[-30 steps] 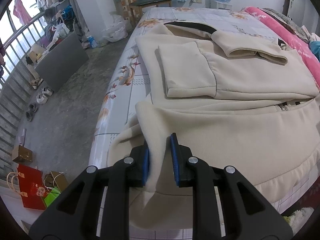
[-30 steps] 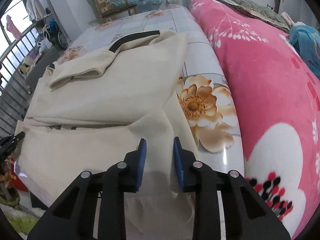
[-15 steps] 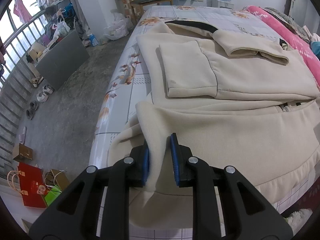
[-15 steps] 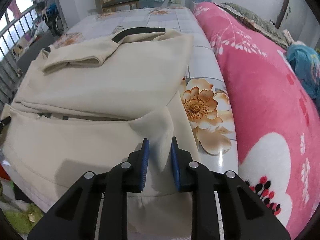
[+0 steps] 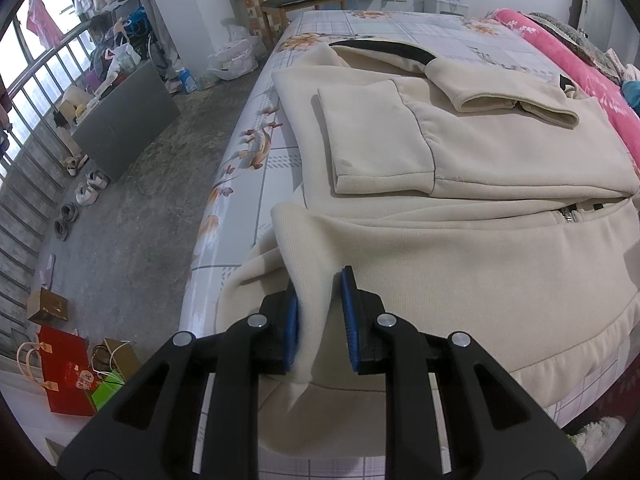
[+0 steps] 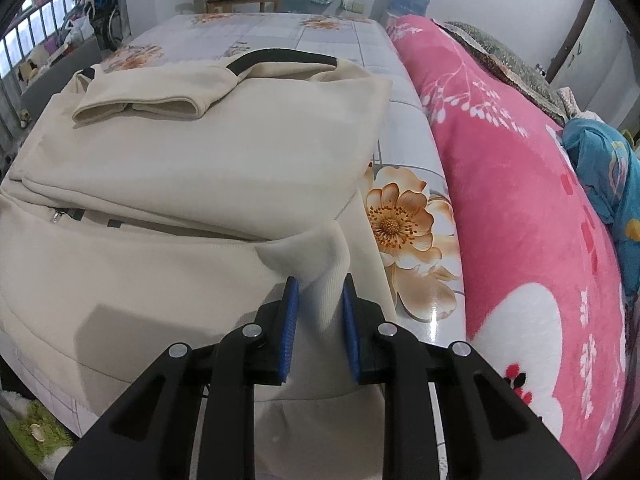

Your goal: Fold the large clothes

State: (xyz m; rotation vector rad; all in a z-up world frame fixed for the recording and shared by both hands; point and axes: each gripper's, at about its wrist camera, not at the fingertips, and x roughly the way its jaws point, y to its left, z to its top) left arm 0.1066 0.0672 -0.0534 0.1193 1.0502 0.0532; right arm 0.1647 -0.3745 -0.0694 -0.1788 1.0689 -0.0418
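A large cream jacket [image 5: 460, 248] lies across the flowered bed sheet [image 5: 256, 184], both sleeves folded in over its chest and its black-lined collar at the far end. My left gripper [image 5: 318, 300] is shut on the ribbed hem at the jacket's near left corner, which stands up in a fold between the blue pads. In the right wrist view the same jacket [image 6: 192, 176] spreads to the left. My right gripper [image 6: 318, 300] is shut on the near right hem corner, lifted a little off the sheet [image 6: 404, 216].
A rolled pink blanket [image 6: 520, 208] runs along the bed's right side, with blue bedding [image 6: 604, 176] beyond it. Left of the bed is bare concrete floor [image 5: 128, 216] with shoes, gift bags [image 5: 64, 368] and a grey board. A wooden chair [image 5: 304, 0] stands past the bed's far end.
My right gripper closed its jaws on the jacket's right hem corner and raised it into a peak, while the view swung left. The left gripper kept its hold without moving.
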